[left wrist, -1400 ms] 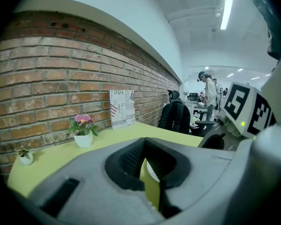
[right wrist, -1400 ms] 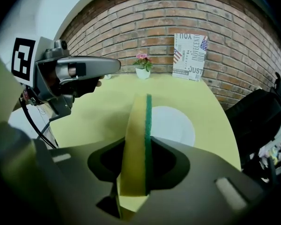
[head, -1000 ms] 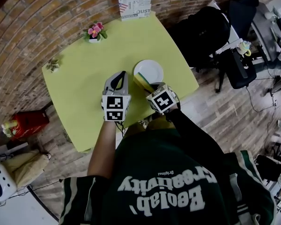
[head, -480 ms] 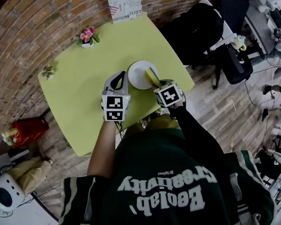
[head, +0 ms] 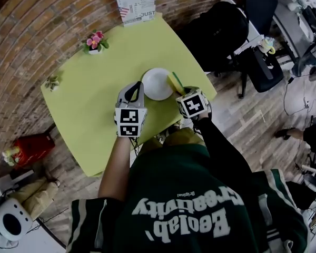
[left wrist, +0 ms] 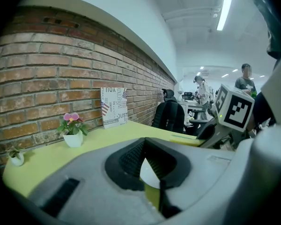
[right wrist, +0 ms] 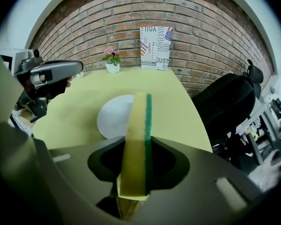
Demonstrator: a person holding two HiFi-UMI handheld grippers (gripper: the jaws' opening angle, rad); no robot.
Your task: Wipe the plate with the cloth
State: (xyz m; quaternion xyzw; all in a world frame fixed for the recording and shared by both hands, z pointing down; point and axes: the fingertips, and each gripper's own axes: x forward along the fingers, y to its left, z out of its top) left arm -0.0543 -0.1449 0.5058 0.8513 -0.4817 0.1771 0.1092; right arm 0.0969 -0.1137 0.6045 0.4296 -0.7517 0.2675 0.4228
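A white plate (head: 157, 83) lies on the yellow-green table (head: 95, 115), near its front right part. My right gripper (head: 180, 91) is shut on a yellow sponge with a green scouring side (head: 175, 81), held on edge at the plate's right rim. In the right gripper view the sponge (right wrist: 137, 139) stands upright between the jaws, with the plate (right wrist: 113, 116) just beyond it. My left gripper (head: 136, 90) hovers at the plate's left front with its jaws together and holds nothing. The plate (left wrist: 150, 172) shows through its jaws.
A pink flower pot (head: 95, 41), a small plant (head: 52, 81) and a printed card (head: 137, 3) stand along the table's far side by the brick wall. A black office chair (head: 221, 30) stands off the right edge. A red object (head: 29, 149) lies on the floor at left.
My right gripper has carried the sponge from the plate's front to its right rim. The left gripper has hardly moved.
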